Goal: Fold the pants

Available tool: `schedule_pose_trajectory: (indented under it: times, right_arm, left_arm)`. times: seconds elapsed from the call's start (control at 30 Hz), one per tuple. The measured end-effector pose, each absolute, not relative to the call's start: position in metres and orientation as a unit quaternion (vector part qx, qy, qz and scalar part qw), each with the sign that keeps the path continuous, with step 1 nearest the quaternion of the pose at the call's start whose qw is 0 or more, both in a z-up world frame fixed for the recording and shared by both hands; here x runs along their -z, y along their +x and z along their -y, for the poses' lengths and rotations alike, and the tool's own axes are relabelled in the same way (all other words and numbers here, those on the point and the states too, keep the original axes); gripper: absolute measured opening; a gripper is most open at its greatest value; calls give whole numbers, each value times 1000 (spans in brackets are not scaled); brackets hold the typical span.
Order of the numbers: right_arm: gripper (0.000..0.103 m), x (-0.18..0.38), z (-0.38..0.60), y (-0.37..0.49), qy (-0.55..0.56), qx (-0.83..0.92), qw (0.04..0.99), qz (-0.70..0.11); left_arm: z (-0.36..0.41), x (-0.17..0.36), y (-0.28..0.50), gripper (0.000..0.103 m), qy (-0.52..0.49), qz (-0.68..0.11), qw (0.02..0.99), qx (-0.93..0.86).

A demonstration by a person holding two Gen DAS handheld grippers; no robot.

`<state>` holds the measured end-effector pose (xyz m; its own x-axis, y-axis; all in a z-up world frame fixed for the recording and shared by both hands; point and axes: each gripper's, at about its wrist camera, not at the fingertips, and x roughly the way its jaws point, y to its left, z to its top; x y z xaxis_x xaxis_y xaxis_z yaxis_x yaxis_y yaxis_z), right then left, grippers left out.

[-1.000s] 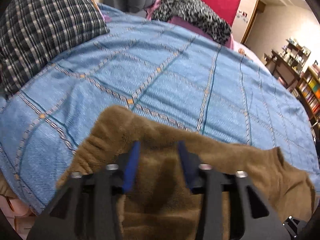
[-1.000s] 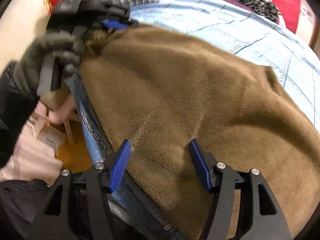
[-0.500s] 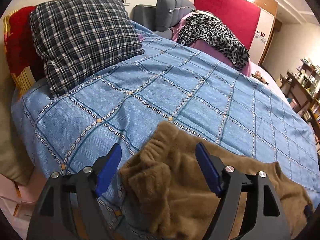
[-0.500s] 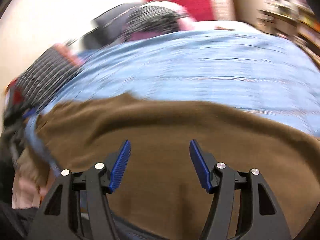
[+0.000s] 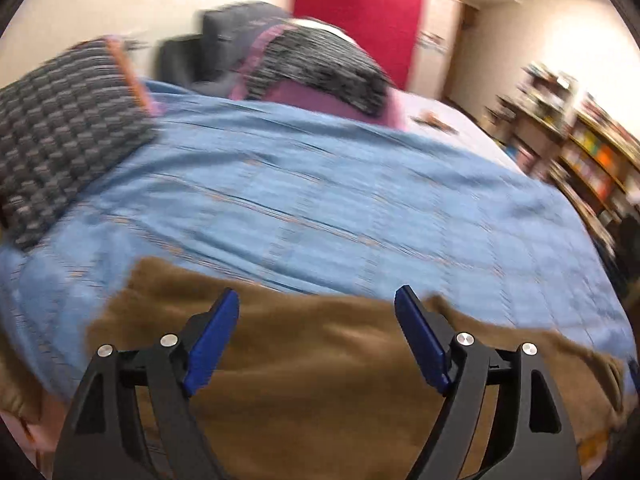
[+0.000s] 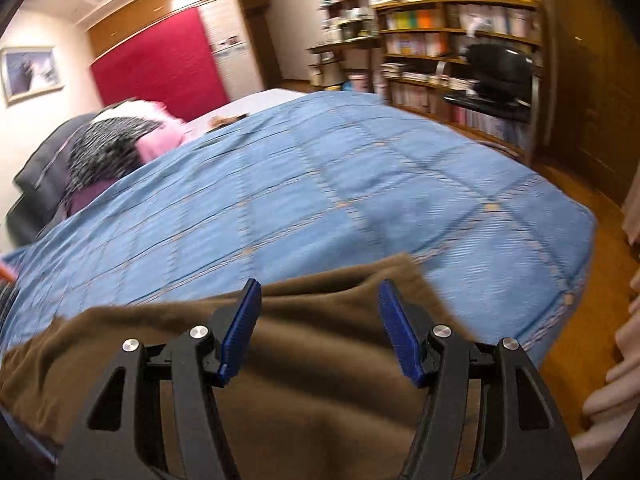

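Brown pants laid crosswise along the near edge of the bed, under both spread grippers.

In the left wrist view the left gripper (image 5: 316, 316) is held wide apart and empty, with the brown pants (image 5: 320, 360) spread from 9 to 3 o'clock beneath it on the blue bedspread (image 5: 340, 208). In the right wrist view the right gripper (image 6: 320, 304) is likewise spread and grips nothing; the cloth's far corner (image 6: 404, 266) is seen at 1 o'clock, just past its fingertips. The right gripper is judged nearer that corner, though motion blur leaves the edges uncertain.
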<state>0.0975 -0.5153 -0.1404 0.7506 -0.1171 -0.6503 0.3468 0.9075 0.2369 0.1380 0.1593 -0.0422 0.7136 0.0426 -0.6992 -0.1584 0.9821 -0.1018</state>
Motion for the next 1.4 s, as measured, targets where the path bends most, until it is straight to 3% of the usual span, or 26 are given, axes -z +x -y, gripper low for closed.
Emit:
schedule_pose_trajectory:
  times: [0.2,0.33,0.57,0.6,0.63,0.83,0.9,0.97,1.0,1.33,1.4]
  right_arm:
    - [58,163,539,114,187,100,909,-359]
    - [23,174,536,125,161,109,903,-382]
    - [20,155,544,127,159,126,918,-340]
    - [16,157,544,132,146,136,919,-341]
    - [0,160,545,135,138,146,916,-347]
    - [1,182,570,133,186,154,902,-357]
    - [8,177,576,121,209,157,902,-344]
    - [50,167,582,100,227,168,905,-319]
    - [56,163,583,91,230,175,906,-309]
    - [56,175,590,-1,338,178,875,-296]
    - [62,182,590,-13,371,169,865,-293]
  left_arm:
    - [-50,86,152,80,-41,-437,894,90]
    - [7,110,151,80,-12,-452,878,158]
    - [49,144,158,80,17,-484,853,195]
    - [50,148,156,80,20,-487,851,196]
    - [52,152,157,80,24,-491,848,196]
    - [51,158,156,80,22,-494,848,190]
    - [50,156,156,80,20,-494,849,188]
    - [51,155,157,80,18,-494,849,188]
    - [52,155,157,80,18,-493,849,190]
    - [75,146,152,80,28,-483,845,227]
    - [80,143,151,80,30,-479,846,233]
